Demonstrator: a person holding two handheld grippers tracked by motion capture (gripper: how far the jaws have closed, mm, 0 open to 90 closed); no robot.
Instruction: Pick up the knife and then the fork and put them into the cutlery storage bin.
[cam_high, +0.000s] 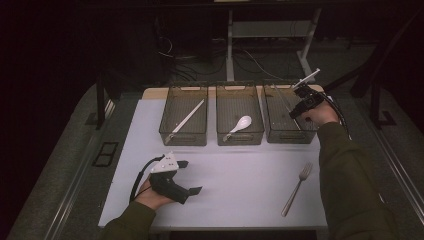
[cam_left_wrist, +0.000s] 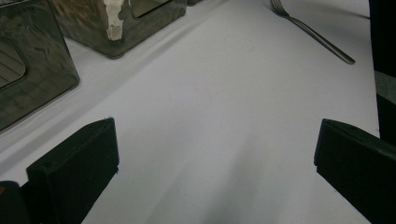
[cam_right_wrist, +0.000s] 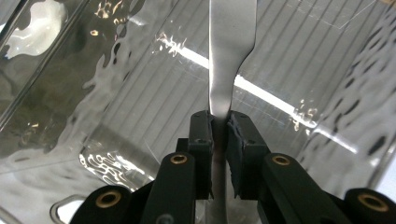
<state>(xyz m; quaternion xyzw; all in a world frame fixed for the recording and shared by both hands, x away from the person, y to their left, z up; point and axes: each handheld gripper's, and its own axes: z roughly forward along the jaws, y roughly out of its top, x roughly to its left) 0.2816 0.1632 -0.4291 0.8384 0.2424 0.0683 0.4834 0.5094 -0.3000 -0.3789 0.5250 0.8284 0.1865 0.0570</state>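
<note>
Right hand-held gripper clamps a metal utensil (unmarked) over the bin; left hand-held gripper gapes.

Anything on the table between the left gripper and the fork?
Nothing: bare white table between the open left gripper and the fork, as the left gripper view shows.

Polished metal, rippled clear plastic, matt white counter

The utensil pinched in the right hand-held gripper is smooth brushed metal with a soft sheen; the pads gripping it are matt black rubber. The bin at 1 o'clock looks like glossy, ribbed, wavy smoked plastic. The counter is smooth matt white; the fork at 5 o'clock is shiny metal, the spoon glossy white.
</note>
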